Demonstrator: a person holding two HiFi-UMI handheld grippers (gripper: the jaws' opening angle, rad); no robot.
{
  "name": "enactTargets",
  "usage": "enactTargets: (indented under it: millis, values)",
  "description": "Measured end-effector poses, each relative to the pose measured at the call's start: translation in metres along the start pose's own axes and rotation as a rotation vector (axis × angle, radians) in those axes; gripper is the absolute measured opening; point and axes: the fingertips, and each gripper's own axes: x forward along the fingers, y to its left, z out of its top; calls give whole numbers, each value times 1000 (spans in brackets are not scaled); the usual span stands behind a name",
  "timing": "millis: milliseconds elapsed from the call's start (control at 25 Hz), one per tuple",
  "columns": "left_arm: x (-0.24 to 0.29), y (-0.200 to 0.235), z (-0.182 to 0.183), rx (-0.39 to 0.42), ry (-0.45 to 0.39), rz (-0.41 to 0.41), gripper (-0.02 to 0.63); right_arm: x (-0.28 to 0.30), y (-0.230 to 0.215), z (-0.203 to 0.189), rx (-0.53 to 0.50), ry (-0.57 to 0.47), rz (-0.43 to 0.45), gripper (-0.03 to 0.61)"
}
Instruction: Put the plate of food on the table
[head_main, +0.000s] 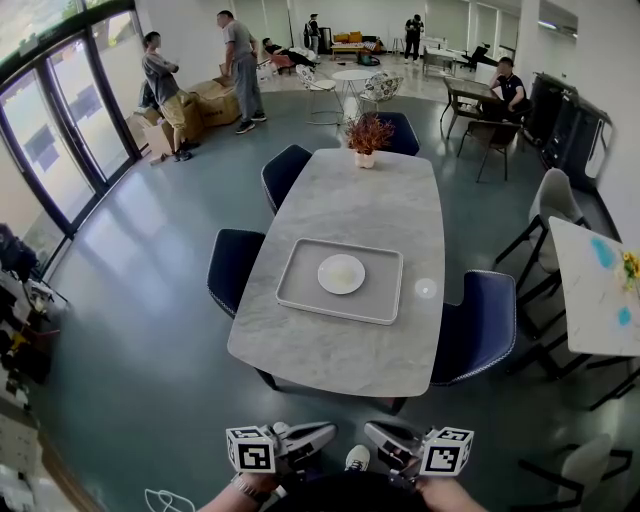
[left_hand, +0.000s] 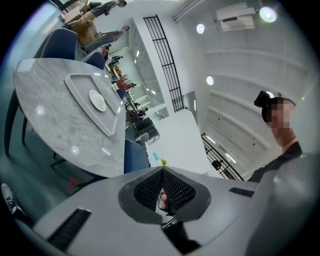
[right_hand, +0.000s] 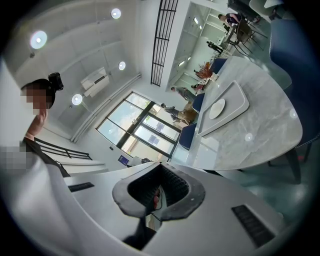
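Note:
A white round plate (head_main: 341, 273) lies in a grey rectangular tray (head_main: 300, 290) on the grey marble table (head_main: 380, 200); I cannot make out food on it. My left gripper (head_main: 332, 431) and right gripper (head_main: 368, 431) are held low, close to my body and well short of the table, with their tips facing each other. Both are shut on nothing. The left gripper view has its jaws (left_hand: 162, 171) meeting, with the plate (left_hand: 97, 100) and tray (left_hand: 80, 82) far off. The right gripper view shows its jaws (right_hand: 161, 166) together, the plate (right_hand: 217, 108) distant.
A small vase of dried flowers (head_main: 367, 135) stands at the table's far end, and a small round clear object (head_main: 426, 288) lies right of the tray. Dark blue chairs (head_main: 232, 268) (head_main: 480, 325) flank the table. Another white table (head_main: 595, 290) stands at right. People stand far back.

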Motion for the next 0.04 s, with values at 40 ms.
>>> enactTargets:
  millis: [40]
  values:
    - [0, -1, 0, 0, -2, 0, 8, -1, 0, 0, 0, -1, 0, 11]
